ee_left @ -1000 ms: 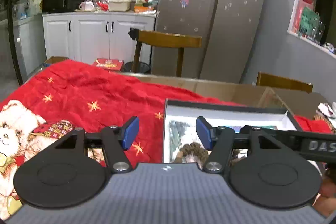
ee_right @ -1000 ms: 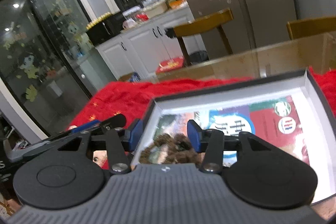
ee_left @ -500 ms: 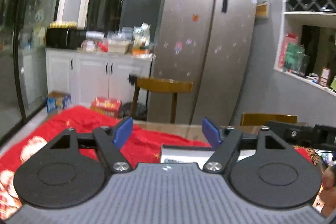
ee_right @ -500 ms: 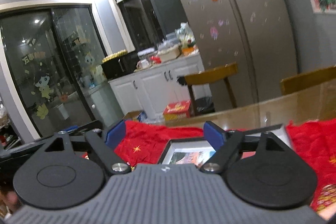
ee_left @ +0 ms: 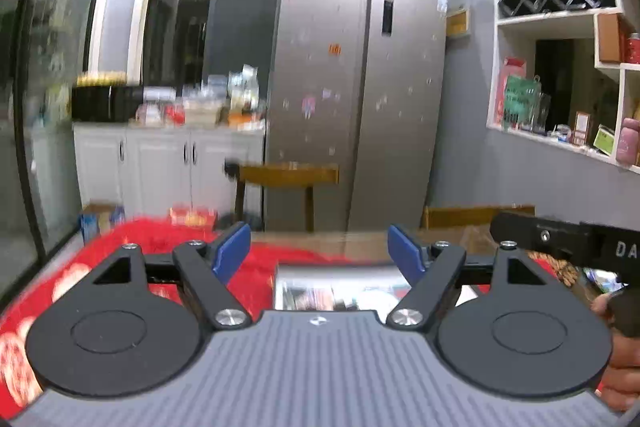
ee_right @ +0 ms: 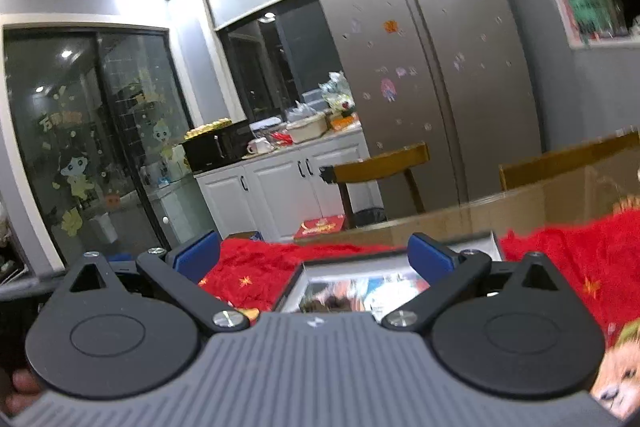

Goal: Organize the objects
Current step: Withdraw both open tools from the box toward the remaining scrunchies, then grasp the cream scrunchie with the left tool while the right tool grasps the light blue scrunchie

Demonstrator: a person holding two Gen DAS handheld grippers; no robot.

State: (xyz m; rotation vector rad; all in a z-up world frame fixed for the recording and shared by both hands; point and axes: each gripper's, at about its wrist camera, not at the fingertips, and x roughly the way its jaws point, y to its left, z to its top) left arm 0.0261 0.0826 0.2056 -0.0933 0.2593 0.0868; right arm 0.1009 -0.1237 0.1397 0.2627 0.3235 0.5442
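item: brown cord bundle [ee_right: 334,303] in box [ee_right: 294,287], 6 o'clock. judged soft, light; pinch mid-bundle. left gripper [ee_left: 320,253] open, empty; right gripper [ee_right: 314,257] opening, empty.

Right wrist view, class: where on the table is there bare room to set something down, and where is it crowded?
Free: the red cloth left of the open box, the cloth right of it, and the bare table strip beyond. Crowded: inside the box, with printed items and a brown bundle.
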